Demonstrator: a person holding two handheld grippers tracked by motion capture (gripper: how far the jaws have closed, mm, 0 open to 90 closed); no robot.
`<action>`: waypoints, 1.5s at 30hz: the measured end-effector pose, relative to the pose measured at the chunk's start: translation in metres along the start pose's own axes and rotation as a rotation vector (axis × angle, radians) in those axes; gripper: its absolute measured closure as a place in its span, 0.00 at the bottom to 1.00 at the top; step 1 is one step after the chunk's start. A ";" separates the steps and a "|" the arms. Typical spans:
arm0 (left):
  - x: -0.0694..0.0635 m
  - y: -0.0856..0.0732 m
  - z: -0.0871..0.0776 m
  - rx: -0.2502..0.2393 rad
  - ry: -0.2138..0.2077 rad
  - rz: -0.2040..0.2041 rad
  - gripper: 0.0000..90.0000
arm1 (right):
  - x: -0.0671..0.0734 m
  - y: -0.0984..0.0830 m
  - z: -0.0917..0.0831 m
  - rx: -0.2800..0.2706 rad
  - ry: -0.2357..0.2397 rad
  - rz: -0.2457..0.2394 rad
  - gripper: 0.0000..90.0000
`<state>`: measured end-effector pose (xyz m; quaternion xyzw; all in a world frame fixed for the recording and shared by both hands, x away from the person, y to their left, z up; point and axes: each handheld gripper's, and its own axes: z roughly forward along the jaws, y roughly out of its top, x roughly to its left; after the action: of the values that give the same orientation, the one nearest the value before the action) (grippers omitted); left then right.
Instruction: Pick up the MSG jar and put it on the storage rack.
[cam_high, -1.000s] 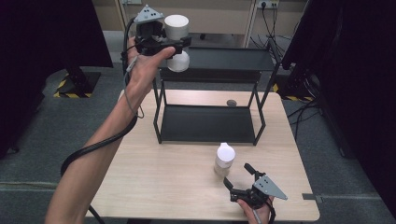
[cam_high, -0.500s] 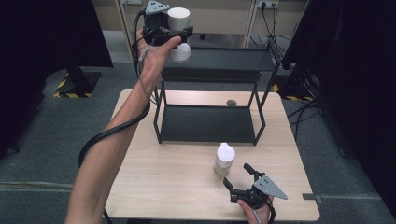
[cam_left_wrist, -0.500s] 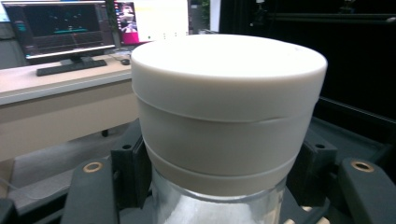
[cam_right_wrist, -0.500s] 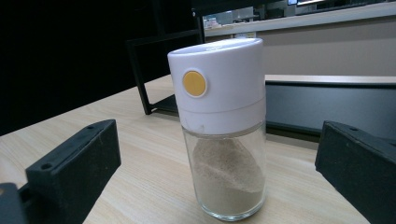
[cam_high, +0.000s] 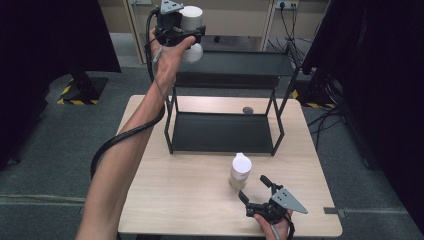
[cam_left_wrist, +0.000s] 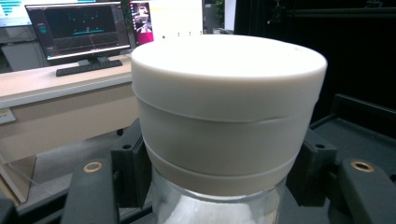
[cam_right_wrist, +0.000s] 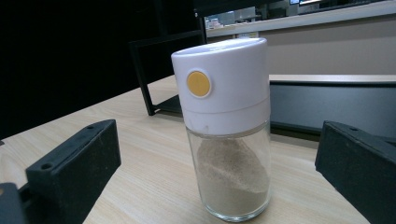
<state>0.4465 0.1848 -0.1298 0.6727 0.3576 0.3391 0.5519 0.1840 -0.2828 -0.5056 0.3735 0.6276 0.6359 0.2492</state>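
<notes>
The white-capped jar (cam_high: 191, 20) is being held, pinched by the left gripper's (cam_high: 186, 36) jaws, above the black rack's (cam_high: 230, 67) top shelf; lowering there seems next.

The right gripper's (cam_high: 254, 189) jaws are being kept spread near the shaker (cam_high: 240, 171).

Wooden table (cam_high: 165, 200) with black rack (cam_high: 222, 132), 1 shaker (cam_high: 240, 171).

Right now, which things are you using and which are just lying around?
In use:
left gripper, shut on a white-capped jar
black rack
right gripper, open
shaker in front of it

Lying about:
small dark disc
monitor and keyboard
</notes>
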 end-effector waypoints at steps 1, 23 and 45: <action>0.001 0.000 0.001 0.006 -0.002 0.000 0.39 | 0.000 0.000 0.000 0.000 0.001 0.001 0.00; -0.001 -0.019 0.022 0.013 0.017 -0.033 0.39 | -0.001 0.000 -0.001 -0.003 0.004 0.011 0.00; -0.006 -0.024 0.021 0.011 0.035 -0.136 0.04 | 0.000 0.000 0.000 0.000 0.010 0.006 0.00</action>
<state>0.4591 0.1724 -0.1572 0.6440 0.4138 0.3105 0.5636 0.1842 -0.2824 -0.5060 0.3725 0.6276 0.6385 0.2443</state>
